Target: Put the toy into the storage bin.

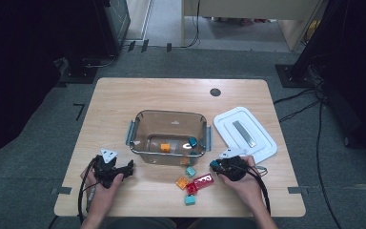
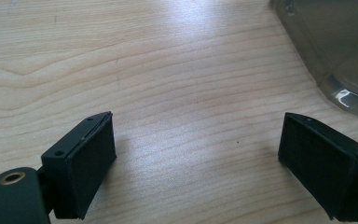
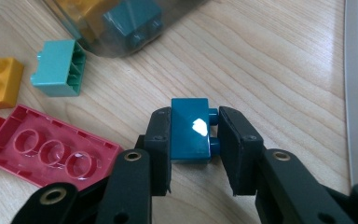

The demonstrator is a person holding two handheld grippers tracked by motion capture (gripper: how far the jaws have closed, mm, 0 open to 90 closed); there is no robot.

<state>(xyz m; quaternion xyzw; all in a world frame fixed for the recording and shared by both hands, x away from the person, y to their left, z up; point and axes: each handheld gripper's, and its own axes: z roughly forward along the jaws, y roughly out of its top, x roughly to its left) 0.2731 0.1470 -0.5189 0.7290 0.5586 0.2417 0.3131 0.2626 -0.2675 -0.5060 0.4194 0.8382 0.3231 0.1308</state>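
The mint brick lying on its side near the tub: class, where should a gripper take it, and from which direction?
Grip the mint brick across its two smooth long walls, coming down from above. Its hollow underside faces sideways, towards the tub, so the flat walls give the pads full contact; the orange brick sits close, so keep clear of it.

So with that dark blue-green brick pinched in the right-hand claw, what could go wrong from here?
The right gripper grips the dark teal brick with one pad on its studs, so it might twist or slip out on the way to the clear container. It could also drop short, among the loose bricks such as the red plate, or knock against the container's near wall.
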